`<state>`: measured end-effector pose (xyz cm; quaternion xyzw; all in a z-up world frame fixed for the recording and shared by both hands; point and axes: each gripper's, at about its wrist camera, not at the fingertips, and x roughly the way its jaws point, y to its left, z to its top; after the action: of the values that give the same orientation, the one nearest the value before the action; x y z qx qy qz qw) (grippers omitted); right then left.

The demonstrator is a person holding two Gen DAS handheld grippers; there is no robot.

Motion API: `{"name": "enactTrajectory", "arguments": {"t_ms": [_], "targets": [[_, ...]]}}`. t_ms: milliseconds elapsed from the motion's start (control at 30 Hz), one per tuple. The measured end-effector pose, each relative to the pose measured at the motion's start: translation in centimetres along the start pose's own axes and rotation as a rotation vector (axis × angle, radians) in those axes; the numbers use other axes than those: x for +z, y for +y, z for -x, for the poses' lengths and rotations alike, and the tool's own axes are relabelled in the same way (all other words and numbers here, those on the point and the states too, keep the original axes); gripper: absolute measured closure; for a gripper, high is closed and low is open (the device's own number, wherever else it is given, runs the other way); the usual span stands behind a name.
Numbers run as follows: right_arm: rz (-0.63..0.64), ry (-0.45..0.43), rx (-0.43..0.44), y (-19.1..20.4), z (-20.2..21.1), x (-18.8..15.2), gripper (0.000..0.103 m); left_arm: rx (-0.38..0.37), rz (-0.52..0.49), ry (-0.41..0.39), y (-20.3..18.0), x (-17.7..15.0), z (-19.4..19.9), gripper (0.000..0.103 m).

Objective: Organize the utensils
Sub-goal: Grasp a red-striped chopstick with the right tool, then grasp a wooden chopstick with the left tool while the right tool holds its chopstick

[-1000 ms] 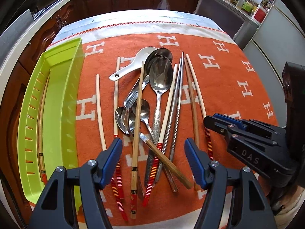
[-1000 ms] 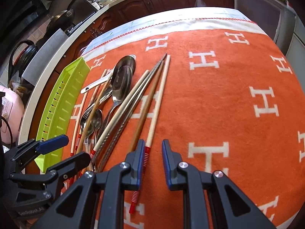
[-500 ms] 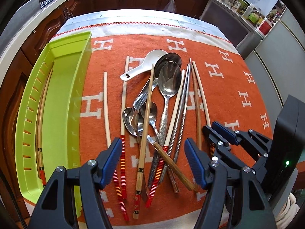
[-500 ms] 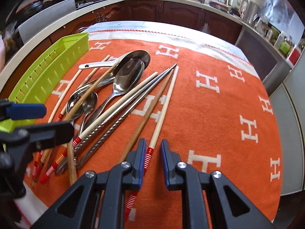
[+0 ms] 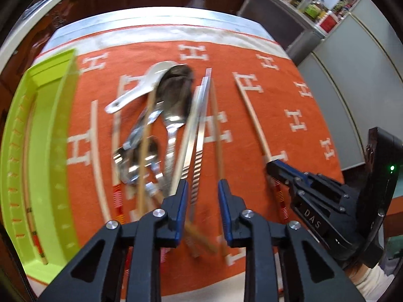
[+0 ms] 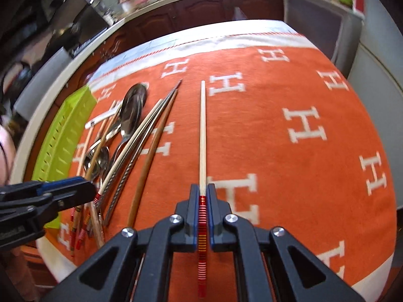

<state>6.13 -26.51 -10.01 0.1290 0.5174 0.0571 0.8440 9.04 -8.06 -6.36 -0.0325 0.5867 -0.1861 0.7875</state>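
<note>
One chopstick: your right gripper (image 6: 201, 196) has its jaws closed on a pale chopstick (image 6: 203, 136) at the red-striped band, the shaft pointing straight ahead over the orange cloth (image 6: 277, 176).
Risk: you hold it near one end, so the long free tip could swing or pivot in the pads; a knock against the pile would twist it loose.
Left gripper: your left gripper (image 5: 201, 193) hangs low over the near edge of the cloth, jaws partly apart, holding nothing that can be seen; the view is blurred.
Second risk: its fingers sit just above crossed handles, and closing here could catch two utensils at once.
Pile: metal spoons (image 5: 176, 95), steel chopsticks (image 5: 199, 128) and wooden chopsticks lie overlapped mid-cloth, a white ceramic spoon (image 5: 141, 88) at the far end.
Tray: the green tray (image 5: 50, 125) runs along the cloth's left edge, one chopstick (image 5: 31, 201) already inside.
Pose: both grippers point away from you, right level, left tilted down.
</note>
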Motion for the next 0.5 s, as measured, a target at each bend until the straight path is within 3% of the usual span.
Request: {"name": "enactTrajectory", "arguments": {"t_ms": [200, 500], "targets": [[-0.072, -0.013, 0.064, -2.0, 1.1, 0.2, 0.098, -0.049, -0.013, 0.064, -2.0, 2.1, -2.1, 0.088], [-0.11, -0.027, 0.107, -3.3, 1.4, 0.3, 0.098, 0.088, -0.026, 0.117, -3.2, 2.4, -5.2, 0.088]]}}
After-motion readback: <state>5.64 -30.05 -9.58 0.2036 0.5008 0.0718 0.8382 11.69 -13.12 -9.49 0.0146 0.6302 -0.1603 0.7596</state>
